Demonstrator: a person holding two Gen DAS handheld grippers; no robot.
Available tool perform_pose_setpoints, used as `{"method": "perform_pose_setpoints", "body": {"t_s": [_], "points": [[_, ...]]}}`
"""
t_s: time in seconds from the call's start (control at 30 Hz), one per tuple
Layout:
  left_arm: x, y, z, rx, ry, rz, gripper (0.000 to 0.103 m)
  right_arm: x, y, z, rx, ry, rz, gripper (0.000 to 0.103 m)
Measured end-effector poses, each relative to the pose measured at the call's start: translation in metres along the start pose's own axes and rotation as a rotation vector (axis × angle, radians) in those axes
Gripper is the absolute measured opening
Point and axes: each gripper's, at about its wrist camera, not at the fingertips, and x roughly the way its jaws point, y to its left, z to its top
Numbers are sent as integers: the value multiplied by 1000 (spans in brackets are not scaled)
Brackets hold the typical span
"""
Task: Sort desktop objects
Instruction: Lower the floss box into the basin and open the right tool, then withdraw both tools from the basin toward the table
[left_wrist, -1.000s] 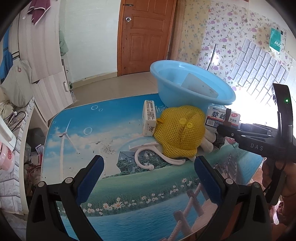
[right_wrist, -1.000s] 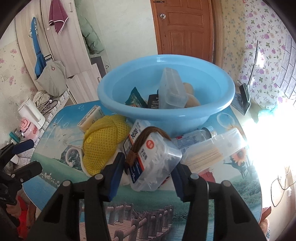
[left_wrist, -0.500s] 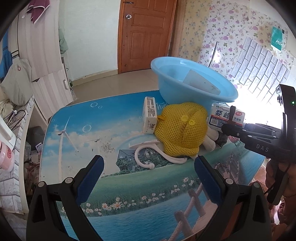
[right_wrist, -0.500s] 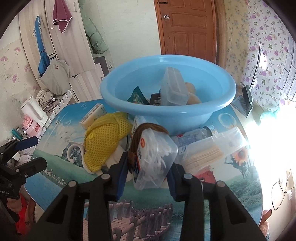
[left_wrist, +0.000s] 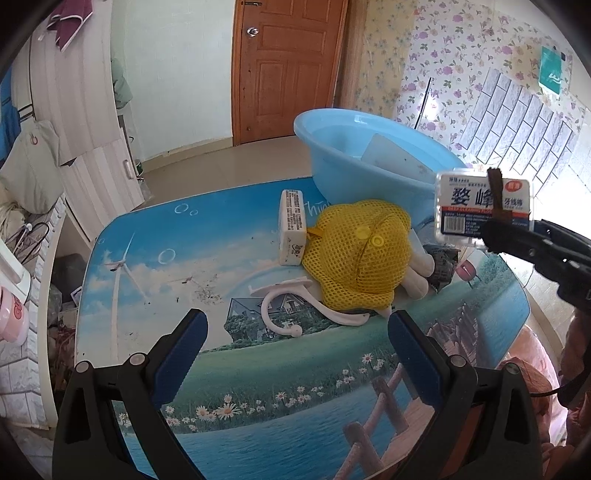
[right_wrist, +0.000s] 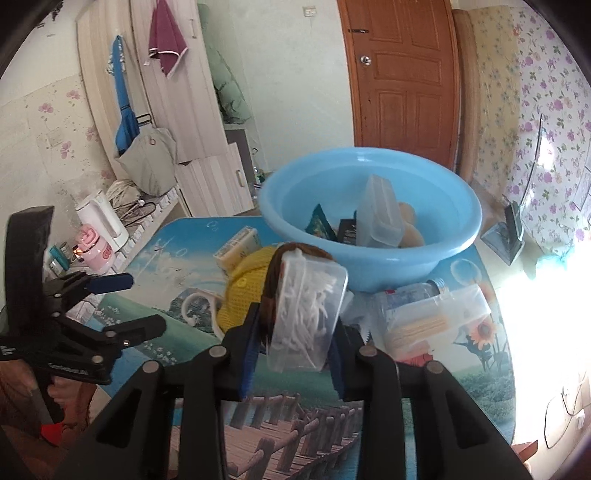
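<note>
My right gripper (right_wrist: 293, 341) is shut on a clear plastic box of floss picks (right_wrist: 308, 314) with a brown band round it, and holds it above the table in front of the blue basin (right_wrist: 373, 258). The box also shows in the left wrist view (left_wrist: 484, 206), beside the basin (left_wrist: 354, 162). The basin holds a clear box (right_wrist: 378, 216) and several small packets. My left gripper (left_wrist: 295, 354) is open and empty above the table's near side. A yellow mesh hat (left_wrist: 360, 254), a white hook (left_wrist: 291, 306) and a cream carton (left_wrist: 292, 227) lie ahead of it.
A clear box of sticks (right_wrist: 436, 317) and a small bottle (right_wrist: 413, 293) lie right of the held box. The table (left_wrist: 155, 266) has a printed landscape top. A kettle (right_wrist: 101, 219) and a pink cup (right_wrist: 94, 247) stand on a ledge at the left.
My right gripper has lifted the floss pick box off the table and turned it on edge, raising it toward the basin. My left gripper has stayed open in place.
</note>
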Motion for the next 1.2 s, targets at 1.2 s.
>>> {"method": "perform_pose_setpoints", "body": {"t_s": [1.2], "points": [[1, 14, -10, -47, 20, 25, 98, 5, -41, 59, 99, -120, -152, 65]]}}
